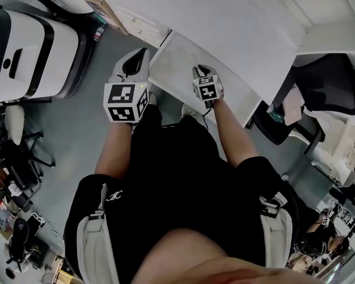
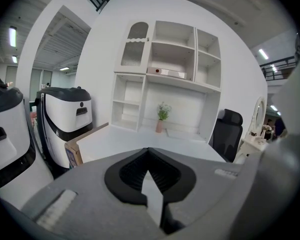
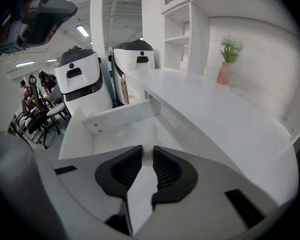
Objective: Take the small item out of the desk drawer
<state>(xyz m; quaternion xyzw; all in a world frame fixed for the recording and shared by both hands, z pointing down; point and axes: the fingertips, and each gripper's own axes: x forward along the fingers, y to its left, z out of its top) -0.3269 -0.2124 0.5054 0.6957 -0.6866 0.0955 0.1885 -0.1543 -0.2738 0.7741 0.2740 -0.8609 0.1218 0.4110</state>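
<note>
The desk drawer [image 1: 176, 57] stands pulled out from the white desk [image 1: 225, 22], towards the person's legs. My right gripper [image 1: 199, 69] reaches into it from the front. In the right gripper view the jaws [image 3: 147, 148] stand narrow, and a small white cylinder-like item [image 3: 148, 132] sits between their tips on the drawer floor [image 3: 115, 134]. The tips appear to press on its sides. My left gripper [image 1: 143, 54] hovers just left of the drawer's corner, beside the desk edge. Its jaws [image 2: 149, 151] are shut with nothing in them.
Two white floor machines [image 1: 23, 52] stand to the left, with a cardboard box [image 1: 106, 10] at the desk's left end. A black office chair [image 1: 331, 87] is on the right. A shelf unit with a small potted plant [image 2: 162, 113] rises behind the desk. Rolling chairs [image 1: 18, 141] crowd the far left.
</note>
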